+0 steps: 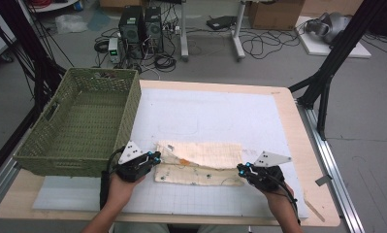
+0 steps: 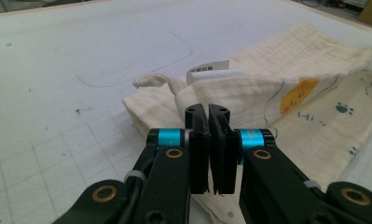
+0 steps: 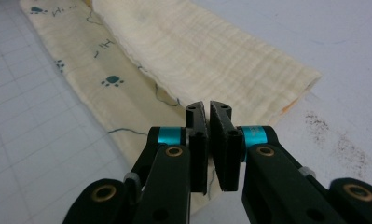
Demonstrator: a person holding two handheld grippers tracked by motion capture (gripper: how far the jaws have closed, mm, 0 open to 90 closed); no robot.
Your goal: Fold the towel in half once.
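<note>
We see a pale wooden worktop [image 1: 288, 104] covered by a white gridded mat [image 1: 215, 116], viewed from above. A cream muslin cloth printed with small teal paw marks and an orange patch [image 1: 199, 163] lies on the mat near the person's edge, folded lengthwise so that its upper layer overlaps the lower one. A white label and a small fabric loop [image 2: 158, 81] stick out at its left end.

The left claw [image 1: 155, 157], black with blue bands, sits at the cloth's left end. In the left gripper view its jaws are together, and the edge of the cloth's upper layer rises right at the jaw tips; the jaws appear clamped on that edge, lifting it a little off the lower layer.

The right claw [image 1: 243, 169] sits at the cloth's right end. In the right gripper view its jaws are together, with the near edge of the cloth passing beneath them and seemingly pinched between the pads.

A green woven rectangular basket [image 1: 128, 116] stands at the left side of the worktop, just beside the left claw. Beyond the worktop we see the floor strewn with cables and computer towers [image 1: 141, 26].
</note>
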